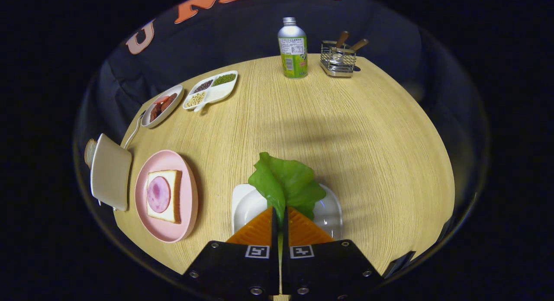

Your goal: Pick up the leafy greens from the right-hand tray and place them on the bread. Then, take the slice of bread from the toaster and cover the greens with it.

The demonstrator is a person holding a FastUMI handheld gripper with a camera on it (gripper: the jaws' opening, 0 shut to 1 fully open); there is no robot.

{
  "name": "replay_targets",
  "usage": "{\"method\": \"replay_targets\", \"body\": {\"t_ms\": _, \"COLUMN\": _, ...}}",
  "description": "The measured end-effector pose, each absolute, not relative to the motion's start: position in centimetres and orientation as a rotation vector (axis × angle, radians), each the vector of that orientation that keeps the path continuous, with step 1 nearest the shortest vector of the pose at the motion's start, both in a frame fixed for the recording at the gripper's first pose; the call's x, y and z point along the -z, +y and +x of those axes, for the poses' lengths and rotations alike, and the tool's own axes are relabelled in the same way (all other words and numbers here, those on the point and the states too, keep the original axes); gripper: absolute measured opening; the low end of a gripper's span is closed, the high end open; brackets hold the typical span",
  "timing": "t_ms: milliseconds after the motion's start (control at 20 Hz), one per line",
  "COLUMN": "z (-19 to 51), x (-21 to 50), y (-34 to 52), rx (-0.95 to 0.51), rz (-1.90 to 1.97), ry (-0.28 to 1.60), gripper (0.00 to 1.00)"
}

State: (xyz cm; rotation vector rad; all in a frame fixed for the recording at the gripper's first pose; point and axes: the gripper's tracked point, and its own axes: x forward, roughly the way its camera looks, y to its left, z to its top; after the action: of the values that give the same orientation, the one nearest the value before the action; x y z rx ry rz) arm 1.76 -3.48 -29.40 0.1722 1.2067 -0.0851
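round wooden table (pixel 368 132), pale grain, bearing every item listed. toaster (pixel 110 171) at the table's left edge, with a slice of bread (pixel 90 152) standing out of its far side. pink plate (pixel 166 196) just right of the toaster, carrying a second bread slice (pixel 171 196) topped with a round of ham (pixel 158 194). white tray (pixel 329 212) directly ahead of the fingers, partly covered by them. leafy greens (pixel 285 182), a single green leaf, pinched at its near end between the two fingers and standing up over the tray, its tip reaching past the tray's far rim. gripper (pixel 279 214), fingers pressed nearly together on the leaf's stem end, only a thin gap between them. beyond, at the far edge: a green drink bottle (pixel 293 50) with a wire utensil holder (pixel 338 59) to its right. at far left: a divided dish (pixel 211 90) of beans and an oval dish (pixel 162 105) of sausage pieces.
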Motion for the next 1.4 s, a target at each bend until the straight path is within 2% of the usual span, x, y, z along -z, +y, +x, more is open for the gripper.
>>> {"method": "replay_targets", "body": {"t_ms": 900, "z": 5.6, "x": 20.8, "y": 4.2, "rx": -0.068, "rz": 0.135, "ry": 1.034, "gripper": 0.02}}
{"method": "replay_targets", "body": {"t_ms": 1400, "z": 6.5, "x": 22.3, "y": 10.5, "rx": -0.141, "rz": 0.096, "ry": 1.059, "gripper": 0.02}}
